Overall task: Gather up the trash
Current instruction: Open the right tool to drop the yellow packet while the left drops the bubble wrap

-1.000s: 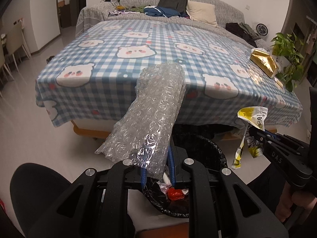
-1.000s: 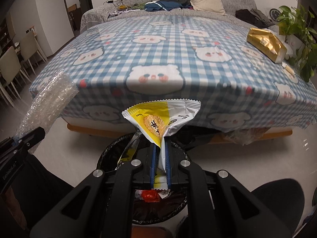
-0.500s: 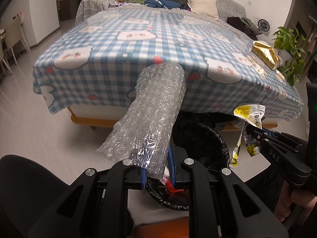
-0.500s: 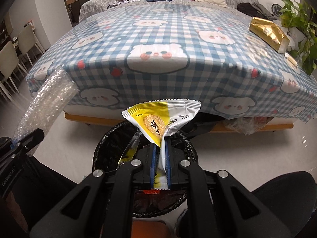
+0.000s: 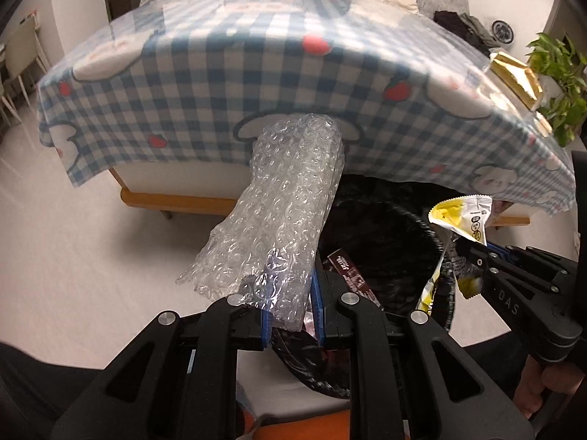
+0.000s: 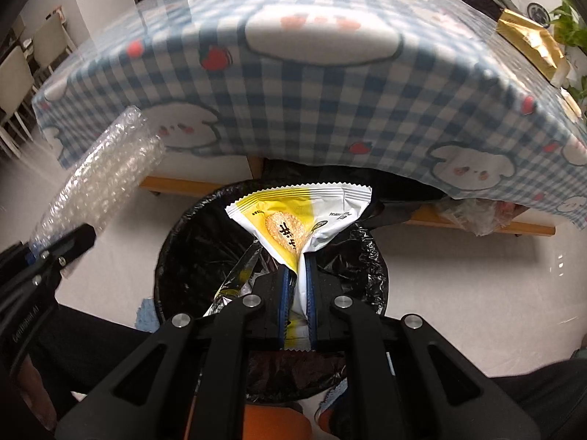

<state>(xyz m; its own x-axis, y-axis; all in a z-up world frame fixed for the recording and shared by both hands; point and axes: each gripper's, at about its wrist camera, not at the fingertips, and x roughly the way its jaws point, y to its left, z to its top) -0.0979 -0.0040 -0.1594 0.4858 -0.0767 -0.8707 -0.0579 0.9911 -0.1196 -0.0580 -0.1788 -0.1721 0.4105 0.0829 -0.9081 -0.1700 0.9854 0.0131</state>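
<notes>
Where the two views begin, nearest the cameras, the left tongs (image 5: 291,315) pinch the lower end of a roll of clear bubble wrap (image 5: 282,212), which slants up and away in front of the hanging cloth. The right tongs (image 6: 295,304) are pressed together on the neck of a yellow-and-white snack wrapper (image 6: 299,220); its serrated top edge fans out above the blue pads (image 6: 282,304). Dark characters sit on a printed biscuit, but the rest of its print is too small to read. On the right tongs' body, seen from the left wrist, the letters "DAS" (image 5: 508,302) can be read.

Just below and beyond both tongs stands a round bin lined with a black bag (image 6: 183,256), its mouth open and its rim clear on the near side. A brown wrapper (image 5: 348,271) lies inside; its lettering is illegible. The snack wrapper hangs over the bin's mouth, the bubble wrap over its left rim. Pale bare floor (image 5: 91,238) surrounds the bin on the left and right.

Behind the bin, the blue checked cloth (image 6: 330,110) with bear and strawberry prints overhangs the tabletop's front edge, with a wooden rail (image 5: 176,201) beneath. A gold foil packet (image 6: 532,44) lies at the far right corner, beside a green plant (image 5: 557,73).
</notes>
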